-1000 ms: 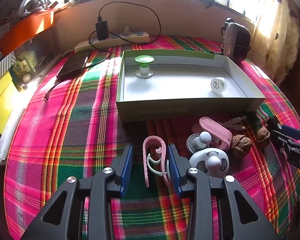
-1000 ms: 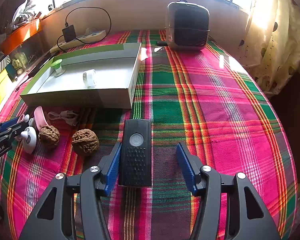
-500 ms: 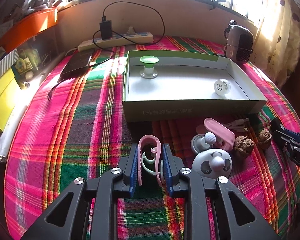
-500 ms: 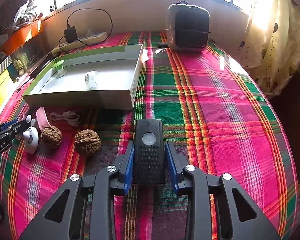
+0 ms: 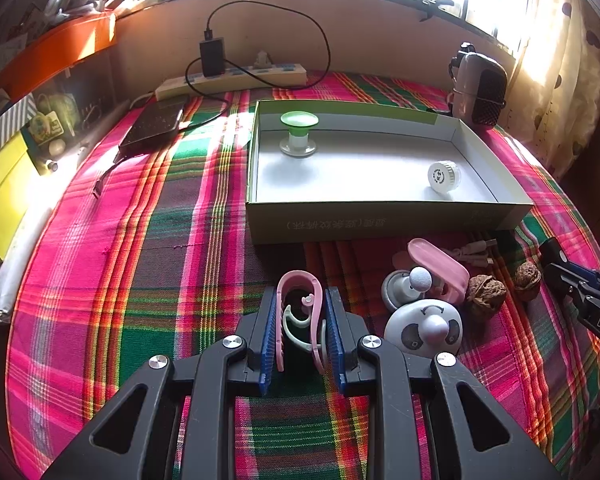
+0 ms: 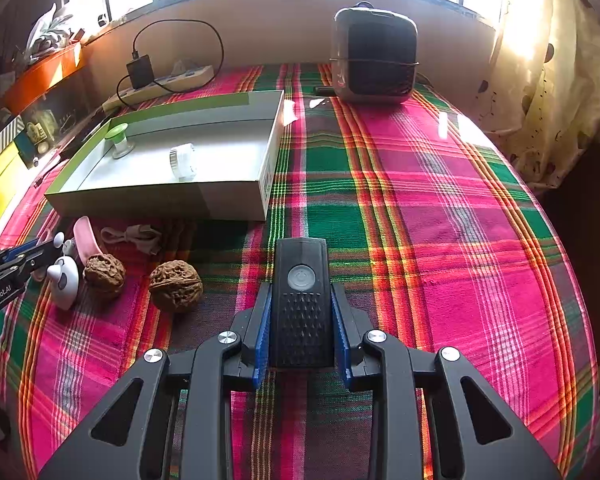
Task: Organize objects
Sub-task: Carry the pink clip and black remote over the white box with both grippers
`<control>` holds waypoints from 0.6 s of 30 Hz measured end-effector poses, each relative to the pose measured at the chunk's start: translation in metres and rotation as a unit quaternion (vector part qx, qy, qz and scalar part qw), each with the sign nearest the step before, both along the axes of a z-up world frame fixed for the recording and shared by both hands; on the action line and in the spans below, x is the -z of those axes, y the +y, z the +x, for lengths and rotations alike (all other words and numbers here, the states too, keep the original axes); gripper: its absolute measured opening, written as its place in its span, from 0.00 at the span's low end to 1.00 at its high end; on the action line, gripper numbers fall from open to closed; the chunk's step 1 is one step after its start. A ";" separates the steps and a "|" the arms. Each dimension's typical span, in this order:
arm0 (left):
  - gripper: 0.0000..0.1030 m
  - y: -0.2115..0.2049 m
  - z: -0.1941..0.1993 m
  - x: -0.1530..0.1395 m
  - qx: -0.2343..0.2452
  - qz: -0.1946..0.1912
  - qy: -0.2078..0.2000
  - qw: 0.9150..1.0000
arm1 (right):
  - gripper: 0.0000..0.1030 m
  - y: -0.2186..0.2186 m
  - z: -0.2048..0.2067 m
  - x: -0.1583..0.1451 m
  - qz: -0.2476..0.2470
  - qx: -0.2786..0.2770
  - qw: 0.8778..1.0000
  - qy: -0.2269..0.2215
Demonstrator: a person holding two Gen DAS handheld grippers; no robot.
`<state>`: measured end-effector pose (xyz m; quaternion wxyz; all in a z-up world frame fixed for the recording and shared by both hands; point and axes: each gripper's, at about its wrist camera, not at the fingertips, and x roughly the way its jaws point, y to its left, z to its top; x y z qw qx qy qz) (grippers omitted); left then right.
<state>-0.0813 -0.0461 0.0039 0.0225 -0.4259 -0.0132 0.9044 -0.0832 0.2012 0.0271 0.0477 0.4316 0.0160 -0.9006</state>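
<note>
My left gripper [image 5: 300,300] is shut on a pink clip [image 5: 300,312] with a pale green hook inside, low over the plaid cloth. My right gripper [image 6: 300,300] is shut on a black remote-like device [image 6: 302,300] with a round power button. An open shallow box [image 5: 380,222], also in the right wrist view [image 6: 160,200], holds a green-topped stand [image 5: 299,134] and a white round cap [image 5: 444,176]. In front of the box lie a panda-faced white gadget [image 5: 422,328], a pink case [image 5: 440,270], and two walnuts [image 6: 176,286] [image 6: 105,276].
A black-and-silver heater [image 6: 374,60] stands at the back. A power strip [image 5: 232,80] with a charger and a black pad [image 5: 154,128] lie at the back left. A yellow box [image 5: 0,200] sits at the left edge. A white cable [image 5: 476,252] lies by the box.
Both grippers closed: the left onto the pink clip, the right onto the black device. Both now hold steady, with the view shifted slightly.
</note>
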 end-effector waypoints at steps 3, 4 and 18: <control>0.20 -0.001 0.000 -0.001 0.000 0.003 -0.002 1.000 | 0.27 0.000 -0.001 0.000 -0.001 -0.003 1.000 -0.002; 0.20 -0.001 0.000 -0.001 0.001 0.003 -0.001 1.000 | 0.27 0.000 0.000 -0.001 -0.002 -0.003 1.000 -0.001; 0.20 -0.001 -0.005 -0.034 0.015 0.008 0.031 0.999 | 0.27 -0.006 -0.006 -0.028 -0.014 -0.021 0.999 0.023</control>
